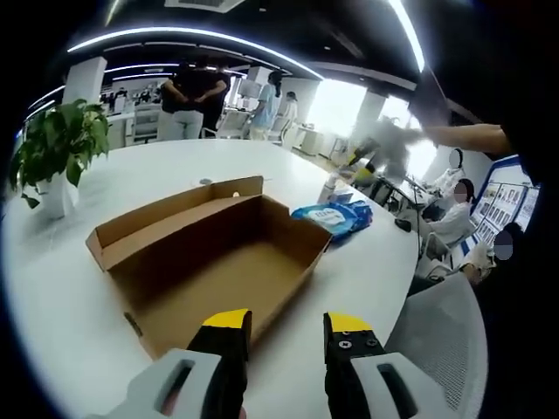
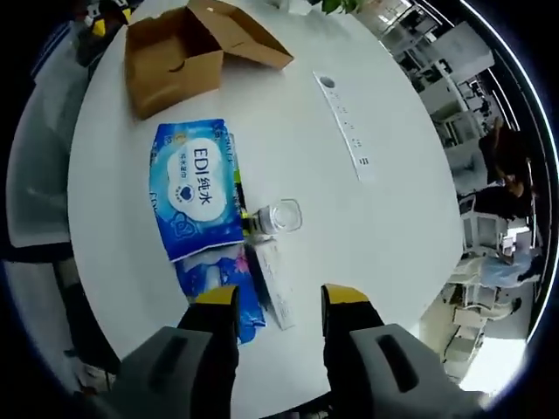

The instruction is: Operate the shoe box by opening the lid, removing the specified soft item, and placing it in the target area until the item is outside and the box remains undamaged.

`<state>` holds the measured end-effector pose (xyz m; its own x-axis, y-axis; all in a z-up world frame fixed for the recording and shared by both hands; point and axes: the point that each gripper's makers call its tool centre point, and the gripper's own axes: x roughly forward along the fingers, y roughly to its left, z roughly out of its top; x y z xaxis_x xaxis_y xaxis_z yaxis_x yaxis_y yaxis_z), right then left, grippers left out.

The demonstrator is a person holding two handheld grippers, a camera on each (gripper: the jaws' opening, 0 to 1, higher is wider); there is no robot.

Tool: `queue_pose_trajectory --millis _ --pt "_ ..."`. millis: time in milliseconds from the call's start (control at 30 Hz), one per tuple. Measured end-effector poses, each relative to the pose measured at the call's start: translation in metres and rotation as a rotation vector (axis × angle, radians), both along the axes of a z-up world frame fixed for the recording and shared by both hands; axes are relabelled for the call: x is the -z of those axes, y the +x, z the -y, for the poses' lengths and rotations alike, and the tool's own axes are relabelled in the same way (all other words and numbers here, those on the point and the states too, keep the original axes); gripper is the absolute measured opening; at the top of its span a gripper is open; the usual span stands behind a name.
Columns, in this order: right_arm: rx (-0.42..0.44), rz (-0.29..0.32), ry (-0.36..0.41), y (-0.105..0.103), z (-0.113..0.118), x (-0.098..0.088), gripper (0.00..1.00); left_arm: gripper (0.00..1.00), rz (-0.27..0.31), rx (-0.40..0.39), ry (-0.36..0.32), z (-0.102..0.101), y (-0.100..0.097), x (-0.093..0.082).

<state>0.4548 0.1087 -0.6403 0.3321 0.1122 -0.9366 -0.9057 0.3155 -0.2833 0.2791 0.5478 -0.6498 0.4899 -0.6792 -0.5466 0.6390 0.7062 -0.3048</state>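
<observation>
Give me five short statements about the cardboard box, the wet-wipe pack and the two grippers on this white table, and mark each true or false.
1. The brown cardboard shoe box lies open, and its visible inside is bare. True.
2. The left hand-held gripper clamps the box wall. False: its jaws stand apart with nothing between them.
3. The blue soft pack of wet wipes lies on the round white table, outside the box. True.
4. The right hand-held gripper holds the pack. False: it is open above the table.
5. A potted green plant stands inside the box. False: it stands on the table beside it.
</observation>
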Motion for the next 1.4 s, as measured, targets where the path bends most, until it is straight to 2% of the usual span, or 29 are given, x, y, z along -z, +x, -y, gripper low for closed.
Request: queue_pose_trajectory --millis 233,300,333,400,467,567,633,733,900,1000,1200,1400 --pt "0.146 0.028 0.121 -0.016 0.008 -0.005 0.35 0.33 0.004 -0.011 -0.026 0.0 -0.003 -0.004" --pt "0.208 0.061 0.169 -0.018 0.009 -0.008 0.38 0.33 0.006 -0.013 -0.032 0.0 -0.003 -0.006" --pt "0.241 0.064 0.225 -0.021 0.004 -0.01 0.39 0.33 0.006 -0.013 -0.036 0.0 -0.004 -0.007" --pt "0.301 0.089 0.284 -0.023 0.003 -0.014 0.39 0.33 0.007 -0.012 -0.038 0.0 -0.004 -0.008" --pt "0.348 0.106 0.326 -0.025 0.002 -0.014 0.38 0.33 0.009 -0.009 -0.034 0.0 -0.005 -0.008" --pt "0.397 0.104 0.388 -0.03 -0.002 -0.012 0.38 0.33 0.01 -0.011 -0.036 -0.001 -0.006 -0.008" --pt "0.421 0.071 0.457 -0.039 -0.012 -0.007 0.39 0.33 0.012 -0.018 -0.037 -0.002 -0.005 -0.008" --pt "0.443 0.083 0.48 -0.042 -0.015 -0.003 0.37 0.33 0.012 -0.026 -0.041 -0.003 -0.005 -0.008" --pt "0.49 0.07 0.572 -0.046 -0.035 0.001 0.37 0.33 0.015 -0.03 -0.042 -0.005 -0.005 -0.009" --pt "0.506 0.052 0.634 -0.05 -0.057 0.005 0.37 0.33 0.018 -0.036 -0.042 -0.008 -0.006 -0.009" --pt "0.483 0.026 0.665 -0.059 -0.098 0.019 0.37 0.33 0.017 -0.064 -0.051 -0.02 -0.01 -0.01" --pt "0.456 -0.001 0.723 -0.067 -0.147 0.024 0.38 0.33 0.016 -0.129 -0.052 -0.041 -0.009 -0.006"
